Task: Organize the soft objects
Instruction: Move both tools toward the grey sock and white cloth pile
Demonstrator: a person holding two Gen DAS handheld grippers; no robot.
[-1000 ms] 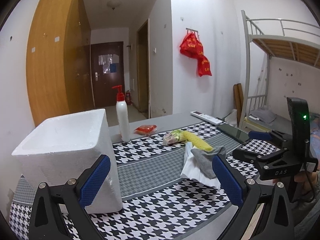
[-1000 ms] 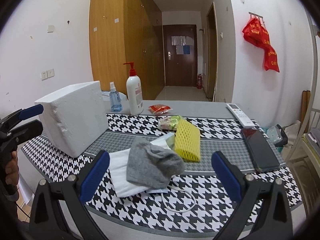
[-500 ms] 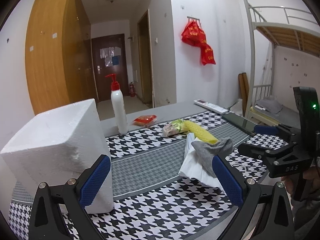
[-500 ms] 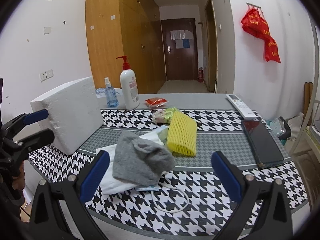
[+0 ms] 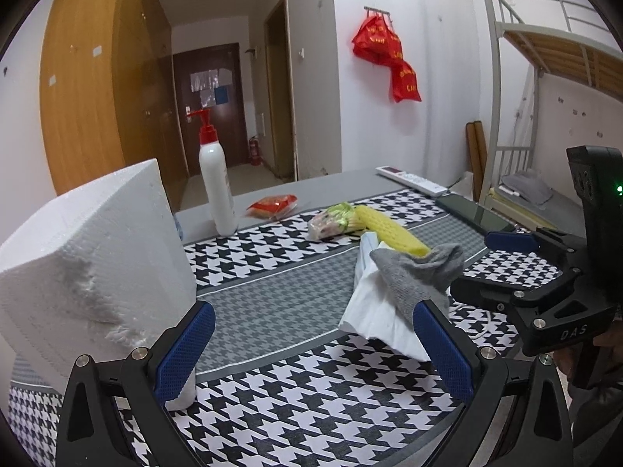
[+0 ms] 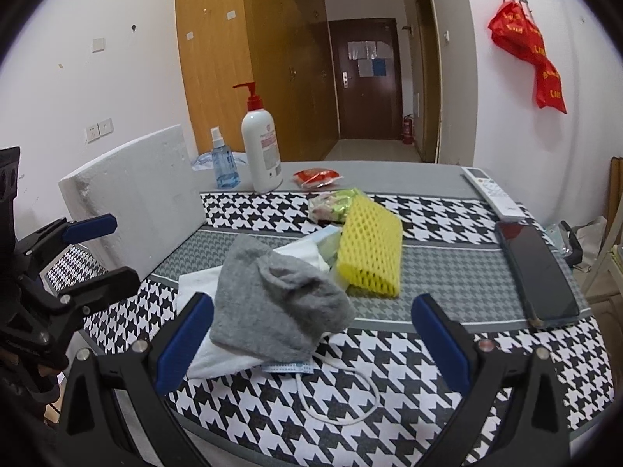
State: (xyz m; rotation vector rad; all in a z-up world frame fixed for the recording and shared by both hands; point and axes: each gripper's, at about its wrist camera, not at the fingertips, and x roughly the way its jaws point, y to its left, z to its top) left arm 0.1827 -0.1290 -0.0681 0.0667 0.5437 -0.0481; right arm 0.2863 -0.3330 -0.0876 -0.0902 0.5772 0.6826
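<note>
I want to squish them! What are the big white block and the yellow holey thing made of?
The white block looks like matte foam, probably polystyrene: its surface is grainy and its corner crumbled. The yellow netted sleeve looks like soft foam mesh, with open diamond holes and puffy strands.

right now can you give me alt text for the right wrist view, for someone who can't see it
The open right gripper hovers before a grey sock lying on white cloth and a face mask on a houndstooth table. A yellow foam net, foam block, pump bottle and phone sit beyond.
</note>
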